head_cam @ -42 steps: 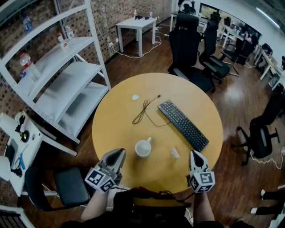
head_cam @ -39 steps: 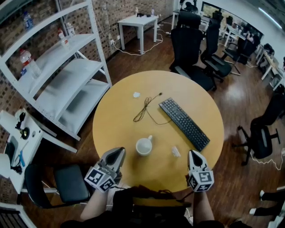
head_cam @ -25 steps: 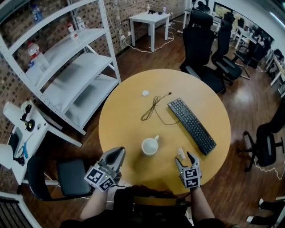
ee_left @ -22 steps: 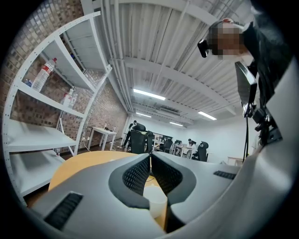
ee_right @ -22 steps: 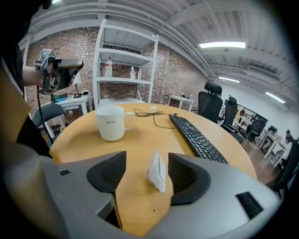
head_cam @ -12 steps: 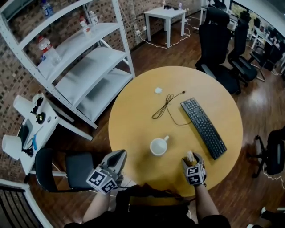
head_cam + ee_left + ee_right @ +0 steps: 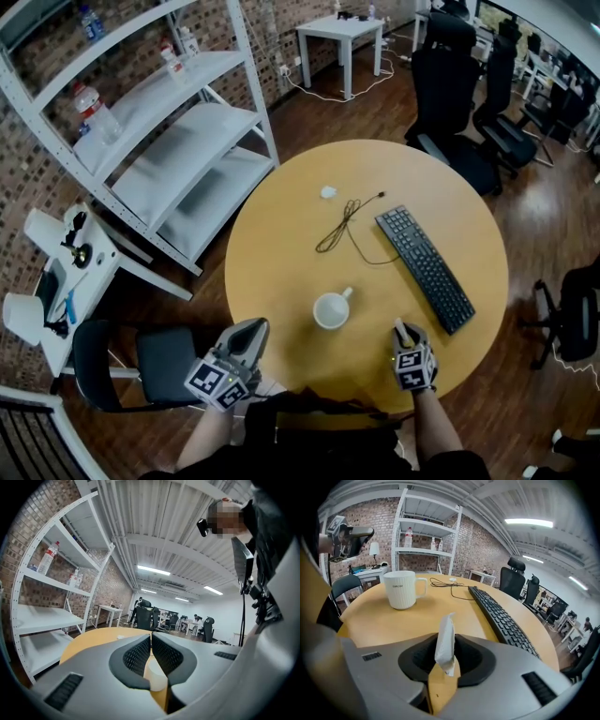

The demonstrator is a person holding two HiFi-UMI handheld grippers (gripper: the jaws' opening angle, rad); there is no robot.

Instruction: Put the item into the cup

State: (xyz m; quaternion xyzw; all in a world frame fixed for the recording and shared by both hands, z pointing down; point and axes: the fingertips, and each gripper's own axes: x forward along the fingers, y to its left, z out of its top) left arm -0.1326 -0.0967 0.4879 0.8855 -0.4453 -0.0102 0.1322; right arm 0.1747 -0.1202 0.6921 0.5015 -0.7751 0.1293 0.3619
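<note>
The right tongs (image 7: pixel 443 645) are closing on an upright white packet (image 7: pixel 445 632), near the mug (image 7: pixel 402 589); the left tongs (image 7: pixel 151 641) are closed.

A round wooden table (image 7: pixel 281 253) carried a black keyboard (image 7: pixel 425 268) lying at a slant on its right half. A thin dark cable (image 7: pixel 344 225) lay looped to the left of the keyboard, with a small crumpled white scrap (image 7: pixel 327 192) near the far edge. A white shelf unit (image 7: pixel 178 141) stood at the left, bottles (image 7: pixel 94 108) on its upper shelves. Black office chairs (image 7: pixel 448 84) and a small white table (image 7: pixel 339 37) stood beyond.
</note>
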